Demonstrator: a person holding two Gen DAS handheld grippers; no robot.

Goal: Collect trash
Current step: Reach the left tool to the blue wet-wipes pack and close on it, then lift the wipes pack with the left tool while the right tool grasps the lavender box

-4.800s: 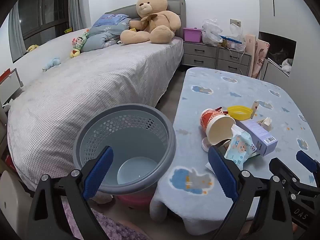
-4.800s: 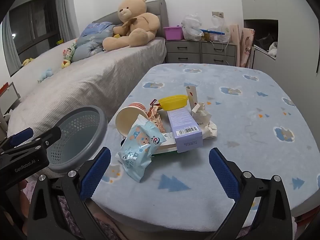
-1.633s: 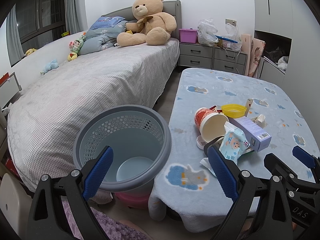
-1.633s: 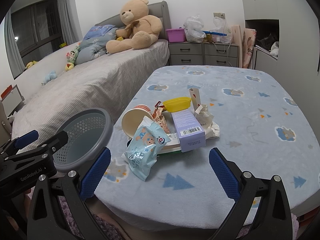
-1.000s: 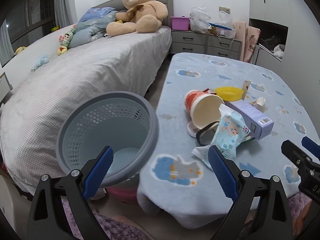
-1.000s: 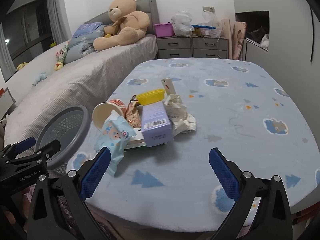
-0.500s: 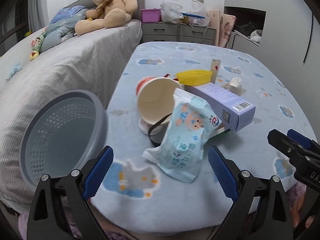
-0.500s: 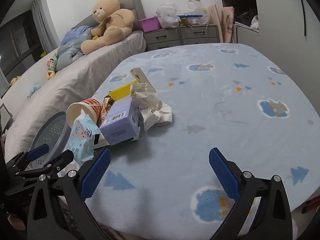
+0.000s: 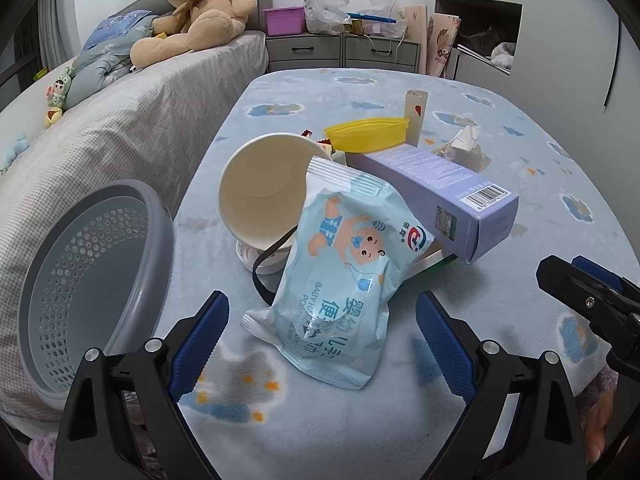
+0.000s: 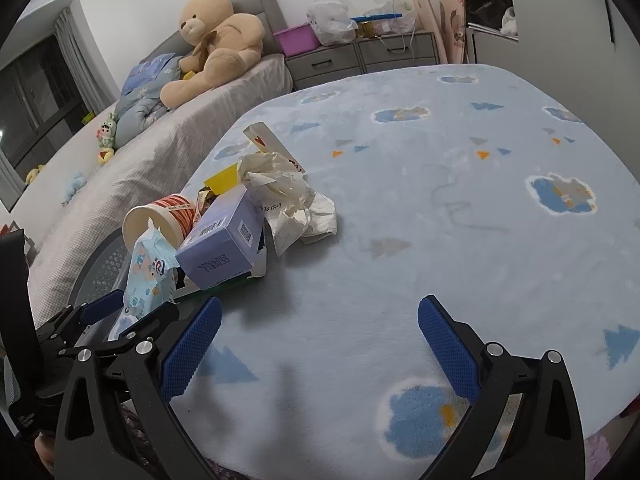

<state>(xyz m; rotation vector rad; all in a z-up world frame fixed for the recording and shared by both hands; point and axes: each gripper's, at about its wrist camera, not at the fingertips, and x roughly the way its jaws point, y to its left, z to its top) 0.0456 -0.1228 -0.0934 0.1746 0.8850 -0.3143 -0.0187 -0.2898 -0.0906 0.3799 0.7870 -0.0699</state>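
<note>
Since the left gripper is spread wide with nothing in it and straddles the near end of the baby wipes pack, that looks like the first grab. The pack lies at the front of the trash pile on the blue cloud blanket, propped against the paper cup and the purple carton. It's soft, crinkly film, probably light and a bit slippery, so I'd pinch across the puffy middle, not the flat sealed edge. The grey perforated basket sits just left of the table edge. The right gripper is also wide open and empty, over bare blanket, well apart from the crumpled paper.
</note>
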